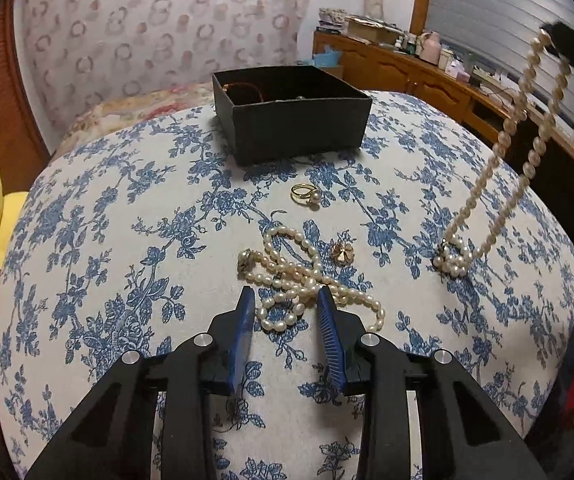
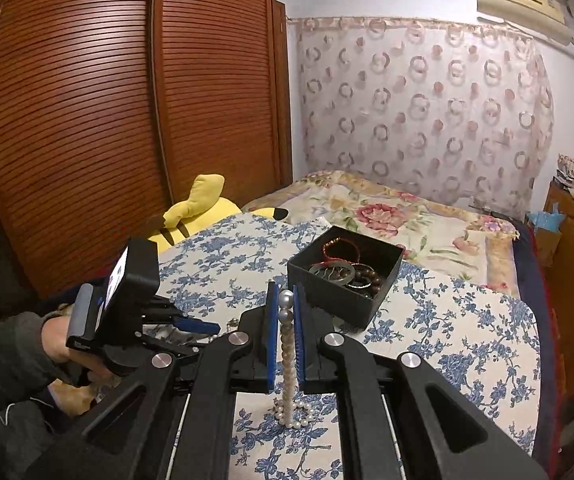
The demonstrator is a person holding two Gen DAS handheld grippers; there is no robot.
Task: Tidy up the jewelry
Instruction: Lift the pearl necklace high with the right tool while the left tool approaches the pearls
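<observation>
My left gripper (image 1: 287,294) is open, its fingers on either side of a heaped pearl necklace (image 1: 303,276) on the blue floral cloth (image 1: 127,240). A gold pearl ring (image 1: 306,194) and a gold brooch (image 1: 343,251) lie beyond it. A black box (image 1: 291,112) holding bracelets stands farther back. My right gripper (image 2: 285,294) is shut on a long pearl strand (image 2: 288,360) and holds it up, its lower end still coiled on the cloth. In the left wrist view the strand (image 1: 507,140) hangs at right from the right gripper (image 1: 555,40).
A yellow plush toy (image 2: 199,208) lies at the bed's left edge by the wooden wardrobe (image 2: 127,120). A floral quilt (image 2: 387,216) covers the bed beyond the box. A cluttered wooden dresser (image 1: 427,72) runs along the right side.
</observation>
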